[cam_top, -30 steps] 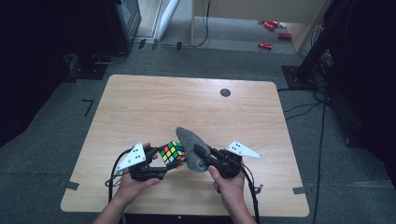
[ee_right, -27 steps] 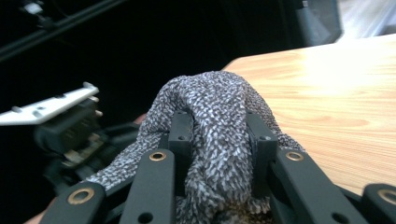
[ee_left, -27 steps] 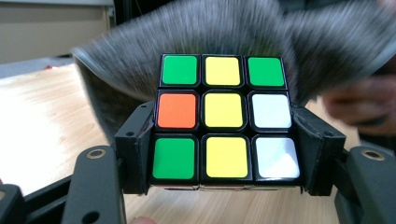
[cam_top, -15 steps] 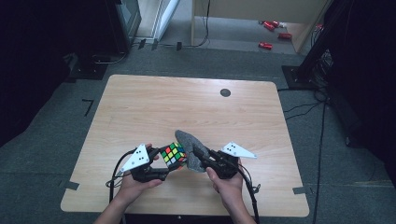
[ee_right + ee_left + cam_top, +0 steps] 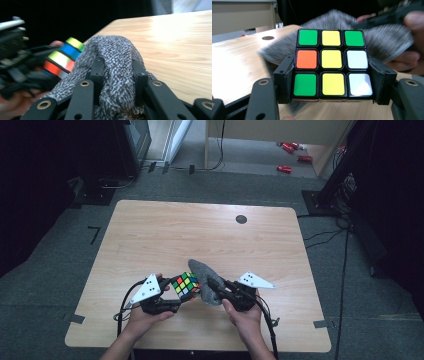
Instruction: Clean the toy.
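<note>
Right now the puzzle cube (image 5: 331, 64) sits clamped between the left gripper's (image 5: 176, 296) jaws, one pad pressing each side, held just above the near part of the wooden table (image 5: 200, 230). Its facing side shows green, yellow, orange and white squares. Directly behind it, touching or nearly touching, hangs the grey speckled cloth (image 5: 113, 72), bunched and pinched tight in the right gripper (image 5: 117, 75), whose jaws squeeze a thick fold between them. From the high view, both hands come in at the table's near edge, cube and cloth meeting between them. A small dark round mark (image 5: 241, 219) lies well apart, toward the far side of the table.
</note>
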Available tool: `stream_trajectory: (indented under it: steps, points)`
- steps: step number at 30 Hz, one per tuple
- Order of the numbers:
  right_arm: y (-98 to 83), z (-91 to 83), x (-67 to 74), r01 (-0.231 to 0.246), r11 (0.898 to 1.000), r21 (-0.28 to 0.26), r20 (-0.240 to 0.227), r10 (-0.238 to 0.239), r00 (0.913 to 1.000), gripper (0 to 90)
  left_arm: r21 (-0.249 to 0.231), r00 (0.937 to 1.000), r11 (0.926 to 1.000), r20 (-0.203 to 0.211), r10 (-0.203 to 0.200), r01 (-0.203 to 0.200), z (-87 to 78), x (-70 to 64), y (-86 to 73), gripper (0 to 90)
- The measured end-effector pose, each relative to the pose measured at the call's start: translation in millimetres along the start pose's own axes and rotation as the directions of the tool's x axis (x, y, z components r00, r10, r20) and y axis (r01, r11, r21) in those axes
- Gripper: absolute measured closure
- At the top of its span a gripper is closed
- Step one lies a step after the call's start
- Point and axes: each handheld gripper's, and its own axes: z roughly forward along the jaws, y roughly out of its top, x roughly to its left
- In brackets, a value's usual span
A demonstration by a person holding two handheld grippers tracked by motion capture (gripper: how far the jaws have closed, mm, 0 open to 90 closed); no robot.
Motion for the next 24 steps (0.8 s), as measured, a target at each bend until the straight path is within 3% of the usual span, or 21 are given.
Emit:
stream_trajectory:
  steps: [3, 5, 8, 10, 12, 17, 18, 19, 22, 24]
  points:
    - [2.9, -6.2, -14.2, 0.022, 1.0, -0.001, 0.096, -0.022, 0.9952, 69.9, 0.002, 0.9988, 0.9995, -0.037, -0.033, 0.033, -3.3, 8.8, -1.2, 34.7]
    - [4.0, -9.2, -22.7, 0.065, 0.998, 0.019, 0.174, -0.067, 0.9824, 69.4, -0.001, 0.9964, 0.9981, -0.058, -0.061, 0.061, -4.8, 13.7, -2.3, 34.7]
    - [3.3, -11.9, -37.0, 0.091, 0.995, 0.044, 0.256, -0.099, 0.9615, 68.8, -0.011, 0.9907, 0.9937, -0.077, -0.112, 0.112, -5.4, 21.1, -3.5, 34.7]
    - [2.4, -13.0, -46.6, 0.06, 0.997, 0.04, 0.279, -0.069, 0.9579, 67.9, -0.016, 0.9854, 0.9898, -0.093, -0.143, 0.142, -3.9, 25.8, -2.4, 34.7]
    - [1.3, -11.9, -52.9, 0.059, 0.997, 0.054, 0.302, -0.073, 0.9507, 65.5, -0.012, 0.9825, 0.9885, -0.109, -0.151, 0.151, -2.5, 29.5, 0.2, 34.7]
    - [2.9, -7.9, -57.6, 0.085, 0.994, 0.066, 0.343, -0.103, 0.9336, 46.0, -0.002, 0.9795, 0.9865, -0.119, -0.163, 0.164, -0.1, 36.9, 3.8, 34.7]
    - [5.0, -8.2, -57.5, 0.086, 0.994, 0.073, 0.344, -0.106, 0.9331, 45.4, -0.002, 0.9773, 0.9843, -0.118, -0.175, 0.176, 0.0, 37.3, 4.5, 34.7]
    - [7.1, -9.1, -56.9, 0.09, 0.993, 0.072, 0.329, -0.109, 0.9379, 44.8, 0.003, 0.976, 0.9832, -0.121, -0.181, 0.183, -0.4, 37.2, 6.2, 34.7]
    - [11.9, -13.9, -50.2, 0.123, 0.992, 0.038, 0.272, -0.128, 0.9538, 39.7, -0.002, 0.9796, 0.9846, -0.1, -0.174, 0.175, -1.4, 36.1, 13.5, 34.7]
    - [13.3, -13.5, -43.9, 0.152, 0.988, 0.027, 0.221, -0.155, 0.963, 36.7, 0.0, 0.9761, 0.98, -0.089, -0.198, 0.199, 0.1, 37.1, 16.8, 34.7]
